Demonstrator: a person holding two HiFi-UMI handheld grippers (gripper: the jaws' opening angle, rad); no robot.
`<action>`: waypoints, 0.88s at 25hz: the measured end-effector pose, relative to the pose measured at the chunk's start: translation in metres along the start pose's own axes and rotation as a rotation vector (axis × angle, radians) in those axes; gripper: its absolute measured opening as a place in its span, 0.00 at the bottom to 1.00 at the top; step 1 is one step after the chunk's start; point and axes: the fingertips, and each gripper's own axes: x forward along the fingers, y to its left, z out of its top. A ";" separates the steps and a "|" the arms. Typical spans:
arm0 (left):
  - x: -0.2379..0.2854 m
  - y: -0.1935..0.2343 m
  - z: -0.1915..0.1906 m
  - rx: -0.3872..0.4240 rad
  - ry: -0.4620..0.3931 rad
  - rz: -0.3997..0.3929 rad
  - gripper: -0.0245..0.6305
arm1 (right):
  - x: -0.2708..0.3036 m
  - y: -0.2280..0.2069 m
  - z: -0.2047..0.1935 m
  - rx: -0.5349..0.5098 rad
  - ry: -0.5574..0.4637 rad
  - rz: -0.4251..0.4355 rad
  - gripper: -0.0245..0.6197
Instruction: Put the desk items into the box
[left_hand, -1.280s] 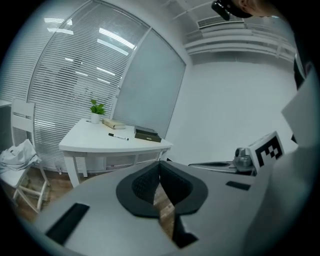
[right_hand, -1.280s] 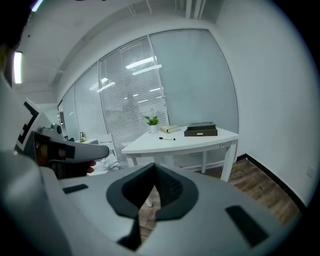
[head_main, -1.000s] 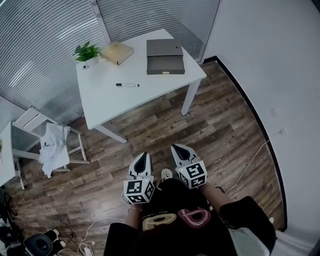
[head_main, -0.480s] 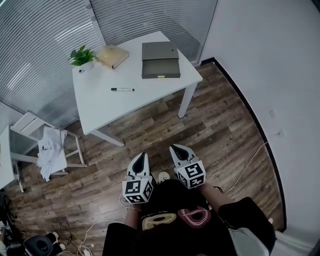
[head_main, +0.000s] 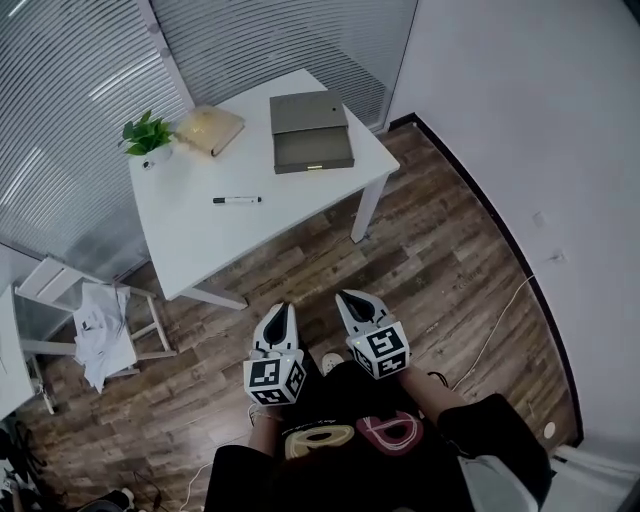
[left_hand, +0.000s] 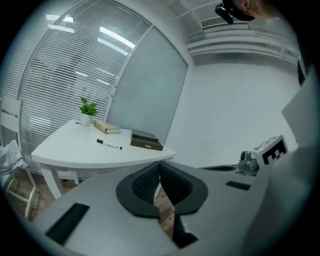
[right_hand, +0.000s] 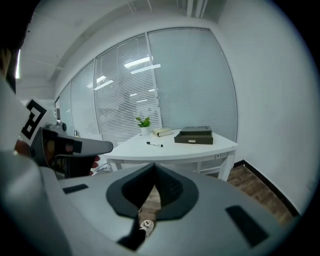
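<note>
Floorboards (head_main: 430, 250) surround the white desk (head_main: 200, 245) bearing box (head_main: 310, 130), pen (head_main: 237, 200), book (head_main: 209, 130) and plant (head_main: 146, 133); left gripper (head_main: 281, 315) and right gripper (head_main: 352, 300) hover short of it, both closed on nothing.

Table (head_main: 200, 240) now lower and further left in head view; chair (head_main: 52, 286) nearer left edge

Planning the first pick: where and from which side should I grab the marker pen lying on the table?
Probably mid-barrel, from above, jaws closing across its thin width. The marker pen lies flat on the white table with bare tabletop along both long sides, so the jaws can straddle it.
</note>
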 end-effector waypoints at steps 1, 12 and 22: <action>0.007 0.005 0.004 0.002 0.000 -0.007 0.06 | 0.008 -0.002 0.002 0.002 0.002 -0.006 0.05; 0.086 0.077 0.052 0.036 0.052 -0.103 0.06 | 0.111 0.002 0.051 0.018 0.026 -0.029 0.05; 0.128 0.143 0.090 0.044 0.064 -0.158 0.06 | 0.188 0.012 0.082 0.019 0.038 -0.065 0.05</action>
